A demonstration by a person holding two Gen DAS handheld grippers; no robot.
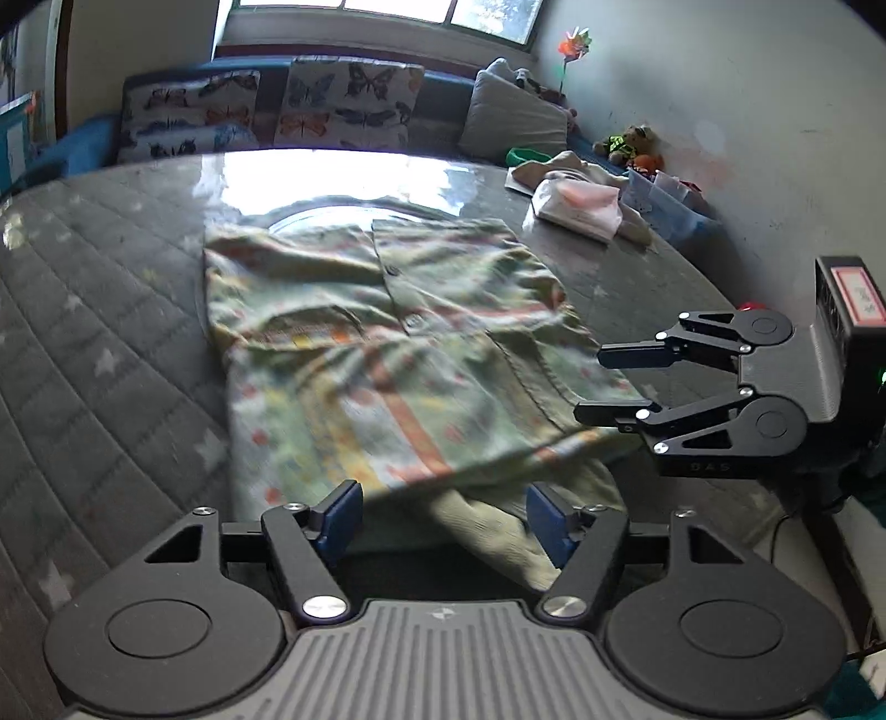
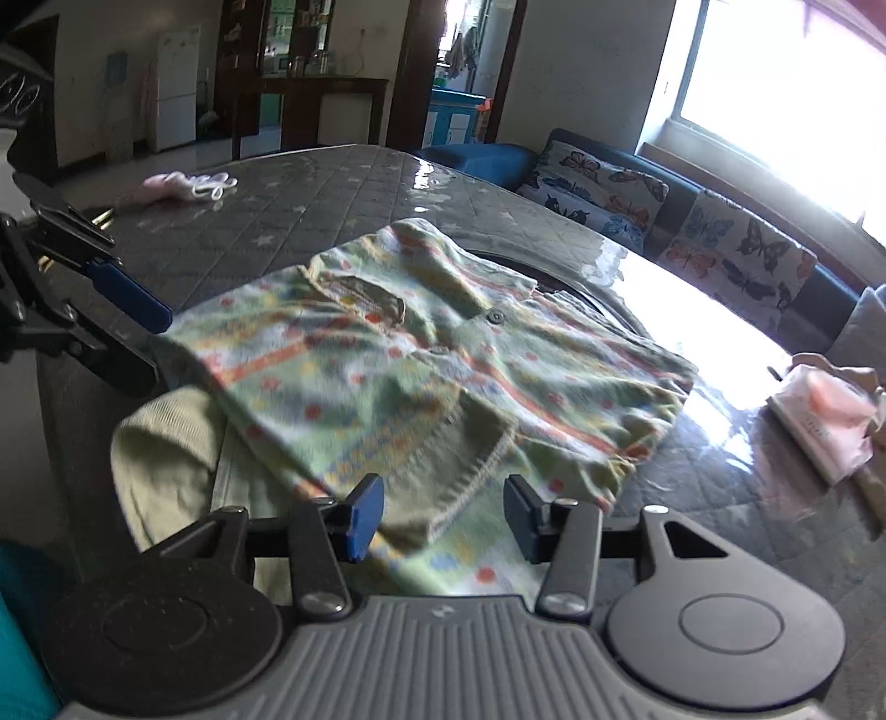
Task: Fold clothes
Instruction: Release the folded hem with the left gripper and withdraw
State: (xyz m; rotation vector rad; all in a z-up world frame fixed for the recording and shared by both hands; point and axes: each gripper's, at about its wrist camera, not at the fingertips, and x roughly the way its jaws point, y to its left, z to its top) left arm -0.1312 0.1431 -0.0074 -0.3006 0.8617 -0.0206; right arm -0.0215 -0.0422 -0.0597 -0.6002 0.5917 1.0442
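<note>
Shirt (image 1: 387, 343) lies folded on the worktop (image 1: 111, 310); left hand-held gripper (image 1: 443, 520) and right hand-held gripper (image 2: 443, 518) both gape, gripping nothing.

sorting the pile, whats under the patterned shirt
A pale ribbed garment pokes out from beneath the shirt at its near edge, on the quilted table. How far it runs underneath is covered.

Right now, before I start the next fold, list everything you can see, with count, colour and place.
Patterned green button shirt: one, green with orange stripes, mid-table, partly folded.
Quilted grey table cover: one, star-dotted.
Folded pink-white clothes: one pile, far right.
Pink garment: one, far corner.
Butterfly cushions: two, blue sofa.
Teddy bear: one, brown, by wall.
Pinwheel: one, multicoloured.
Left gripper: open, hem between fingers.
Right gripper: open over hem.
</note>
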